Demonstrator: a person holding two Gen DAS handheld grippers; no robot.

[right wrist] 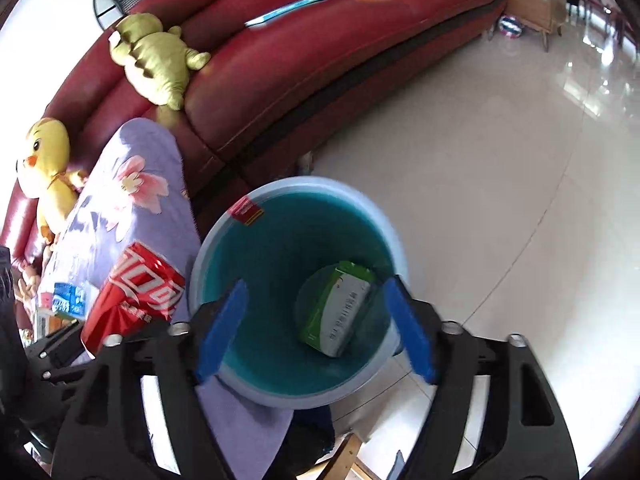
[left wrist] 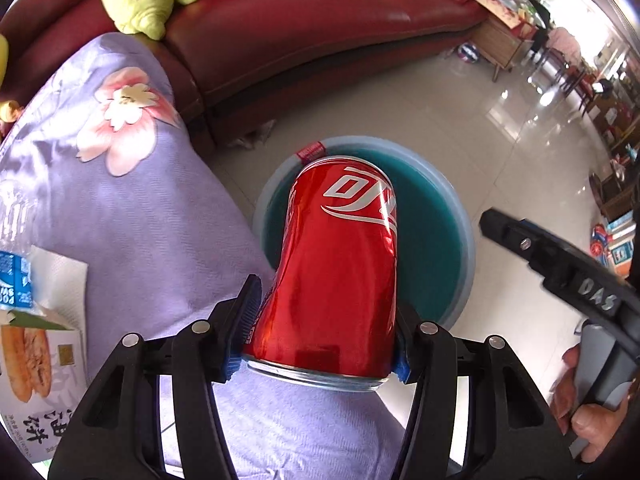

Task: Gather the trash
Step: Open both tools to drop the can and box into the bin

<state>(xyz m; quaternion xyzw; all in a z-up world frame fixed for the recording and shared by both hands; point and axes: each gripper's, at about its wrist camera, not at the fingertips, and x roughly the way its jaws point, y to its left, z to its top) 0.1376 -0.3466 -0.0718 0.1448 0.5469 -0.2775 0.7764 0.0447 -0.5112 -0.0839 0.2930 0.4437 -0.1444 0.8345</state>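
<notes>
— Left claw (left wrist: 320, 332) is clamped on the red cola can (left wrist: 340, 264), pads squeezing its lower wall near the rim, the can tipped out over the blue bucket (left wrist: 466, 268). See how the side pinches in?

— Thin aluminium, probably empty and light. It dents rather than slips, so a gentle grip low on the body like that looks enough; squeeze harder and it would crumple.

— What else is left by the can?

— A plastic water bottle (left wrist: 16, 272), a paper napkin (left wrist: 60, 276) and a pastry box (left wrist: 36, 364) on the floral cloth (left wrist: 140, 208). All light, the napkin limp; the bottle I'd take across its middle.

— And the right claw (right wrist: 316, 328)?

— Jaws apart, nothing between them, hovering over the bucket. A green-and-white carton (right wrist: 338, 308) lies at the bottom.
</notes>
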